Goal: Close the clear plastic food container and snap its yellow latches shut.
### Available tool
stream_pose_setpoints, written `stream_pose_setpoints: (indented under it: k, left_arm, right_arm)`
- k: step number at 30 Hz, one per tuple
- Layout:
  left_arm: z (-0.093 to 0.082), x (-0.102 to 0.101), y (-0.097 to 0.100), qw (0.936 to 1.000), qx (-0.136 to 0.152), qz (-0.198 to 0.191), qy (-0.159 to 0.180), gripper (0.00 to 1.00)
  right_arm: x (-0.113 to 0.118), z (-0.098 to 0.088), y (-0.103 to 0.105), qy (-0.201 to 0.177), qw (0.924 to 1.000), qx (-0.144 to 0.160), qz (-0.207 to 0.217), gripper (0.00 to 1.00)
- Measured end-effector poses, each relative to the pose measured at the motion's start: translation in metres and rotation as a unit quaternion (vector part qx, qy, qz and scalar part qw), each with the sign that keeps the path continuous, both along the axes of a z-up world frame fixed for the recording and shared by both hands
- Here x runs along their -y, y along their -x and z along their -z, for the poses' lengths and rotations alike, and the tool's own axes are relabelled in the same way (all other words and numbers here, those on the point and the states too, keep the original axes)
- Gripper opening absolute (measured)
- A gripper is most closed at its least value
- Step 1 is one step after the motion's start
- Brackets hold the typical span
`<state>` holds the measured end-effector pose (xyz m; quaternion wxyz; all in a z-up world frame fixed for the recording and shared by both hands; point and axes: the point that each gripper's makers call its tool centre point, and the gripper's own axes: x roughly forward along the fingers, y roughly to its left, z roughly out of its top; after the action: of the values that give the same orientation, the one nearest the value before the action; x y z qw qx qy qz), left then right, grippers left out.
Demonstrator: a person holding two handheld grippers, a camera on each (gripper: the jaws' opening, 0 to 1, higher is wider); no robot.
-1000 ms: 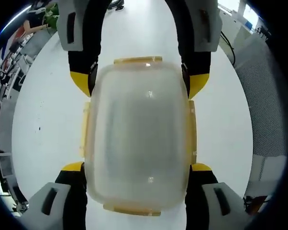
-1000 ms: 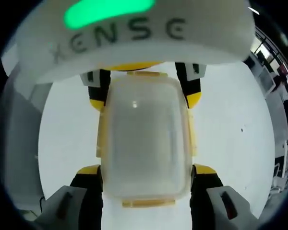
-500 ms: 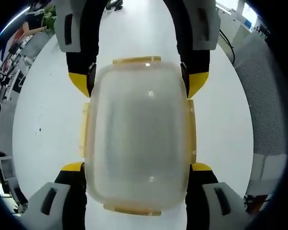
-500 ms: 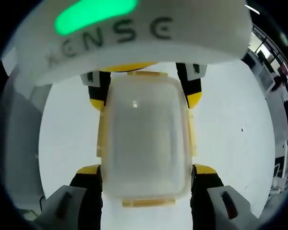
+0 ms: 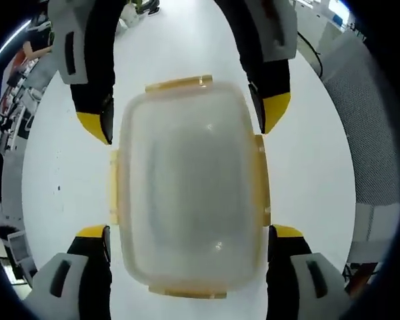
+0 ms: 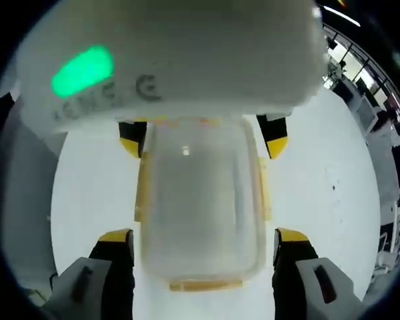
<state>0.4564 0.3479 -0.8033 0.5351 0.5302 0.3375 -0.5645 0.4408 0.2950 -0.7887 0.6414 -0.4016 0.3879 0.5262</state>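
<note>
Resting on the white tabletop [image 5: 187, 40], the clear rectangular plastic food container [image 5: 190, 183] with yellow latches [image 5: 261, 180] along its four edges lies between both tools. In the left gripper view, the left gripper [image 5: 189, 233] has its yellow-tipped jaws spread, standing just off the container's long sides at 4 and 8 o'clock, while the right gripper [image 5: 187, 117] reaches in from 12 o'clock, also spread around the corners at 10 and 2. In the right gripper view, the right gripper [image 6: 203, 237] flanks the container [image 6: 201, 200] without touching, lid seated on top
</note>
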Motion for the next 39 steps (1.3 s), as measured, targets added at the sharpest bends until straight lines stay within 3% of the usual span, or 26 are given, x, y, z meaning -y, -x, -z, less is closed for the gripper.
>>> stream_pose_setpoints:
  k: [8,15,19,22,25,27,28,29,31,34,35,37,38,39]
  left_arm:
    - [-0.002,0.003,-0.001,1.0000,0.000,-0.002,0.006,0.97]
    - [-0.010,0.003,-0.003,0.9971,-0.011,-0.051,0.056,0.96]
    - [-0.014,0.006,-0.001,0.9895,-0.029,-0.090,0.110,0.96]
    - [-0.020,0.008,-0.003,0.9779,-0.037,-0.125,0.163,0.96]
    - [-0.022,0.005,-0.004,0.9668,-0.046,-0.160,0.194,0.97]
    - [-0.025,0.007,-0.001,0.9512,-0.072,-0.201,0.223,0.97]
    - [-0.027,0.010,0.000,0.9383,-0.089,-0.225,0.248,0.97]
    - [-0.029,0.009,-0.001,0.9327,-0.093,-0.236,0.257,0.97]
    - [-0.031,0.010,-0.004,0.9265,-0.088,-0.243,0.274,0.97]
    - [-0.034,0.011,-0.006,0.9178,-0.080,-0.251,0.297,0.97]
    - [-0.037,0.014,-0.007,0.9102,-0.075,-0.257,0.316,0.97]
    - [-0.035,0.012,-0.005,0.9090,-0.072,-0.263,0.315,0.97]
    - [-0.037,0.013,-0.005,0.9043,-0.073,-0.267,0.325,0.98]
    - [-0.041,0.017,-0.004,0.8945,-0.081,-0.276,0.342,0.98]
  right_arm:
    - [-0.002,-0.007,-0.002,-0.021,0.9997,-0.005,0.007,0.86]
    - [-0.008,-0.023,-0.008,-0.119,0.9918,0.020,0.042,0.86]
    - [-0.008,-0.028,-0.005,-0.171,0.9812,0.012,0.088,0.87]
    - [-0.008,-0.034,-0.005,-0.217,0.9683,0.010,0.123,0.88]
    - [-0.004,-0.033,-0.004,-0.228,0.9634,0.013,0.141,0.87]
    - [-0.005,-0.035,-0.004,-0.245,0.9569,0.012,0.156,0.87]
    - [-0.006,-0.036,-0.005,-0.260,0.9502,0.008,0.172,0.87]
    - [-0.005,-0.037,-0.006,-0.264,0.9475,0.008,0.180,0.87]
    - [-0.004,-0.039,-0.010,-0.263,0.9464,0.025,0.186,0.86]
    - [-0.005,-0.041,-0.011,-0.275,0.9396,0.027,0.202,0.86]
    - [-0.005,-0.042,-0.012,-0.280,0.9366,0.031,0.208,0.85]
    - [-0.004,-0.047,-0.015,-0.292,0.9297,0.053,0.218,0.83]
    - [-0.004,-0.049,-0.016,-0.299,0.9258,0.058,0.224,0.84]
    - [-0.004,-0.051,-0.016,-0.306,0.9217,0.058,0.231,0.84]
